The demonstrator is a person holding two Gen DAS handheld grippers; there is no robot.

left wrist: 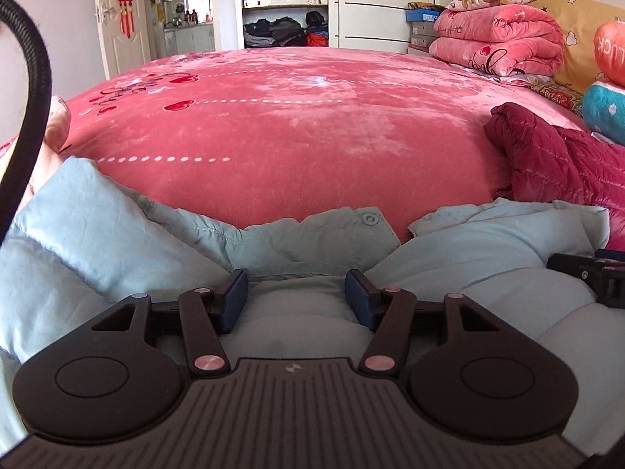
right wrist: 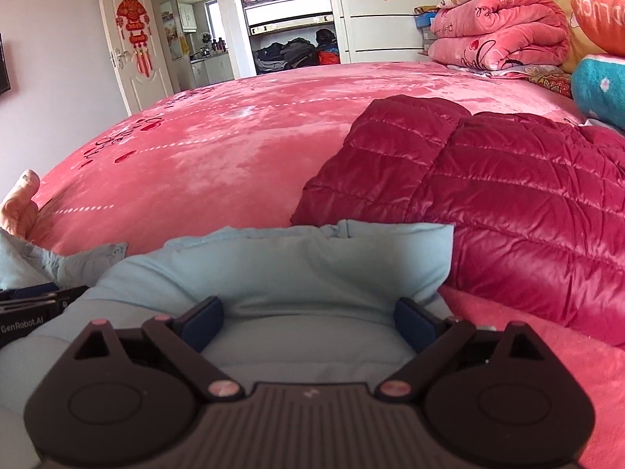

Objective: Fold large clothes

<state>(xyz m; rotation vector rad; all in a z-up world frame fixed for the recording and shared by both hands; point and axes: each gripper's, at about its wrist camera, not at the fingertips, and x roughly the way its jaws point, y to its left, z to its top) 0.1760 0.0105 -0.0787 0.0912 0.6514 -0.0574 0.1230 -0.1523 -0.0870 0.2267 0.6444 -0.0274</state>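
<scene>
A light blue padded jacket (left wrist: 117,242) lies crumpled on the near part of the pink bed (left wrist: 293,136). My left gripper (left wrist: 299,297) sits low over it, open, and a puffed fold bulges up between the blue pads without being pinched. In the right wrist view the same blue jacket (right wrist: 273,265) fills the foreground. My right gripper (right wrist: 308,326) stands wide open over it, its pads resting on the fabric on either side of a fold. Each gripper shows at the edge of the other's view: the right gripper (left wrist: 593,277) and the left gripper (right wrist: 31,312).
A dark red quilted jacket (right wrist: 488,195) lies on the bed to the right, touching the blue one. Folded pink blankets (right wrist: 500,31) and pillows (right wrist: 601,86) are stacked at the far right. A hand (right wrist: 19,203) rests at the bed's left edge. An open wardrobe (left wrist: 285,8) stands behind.
</scene>
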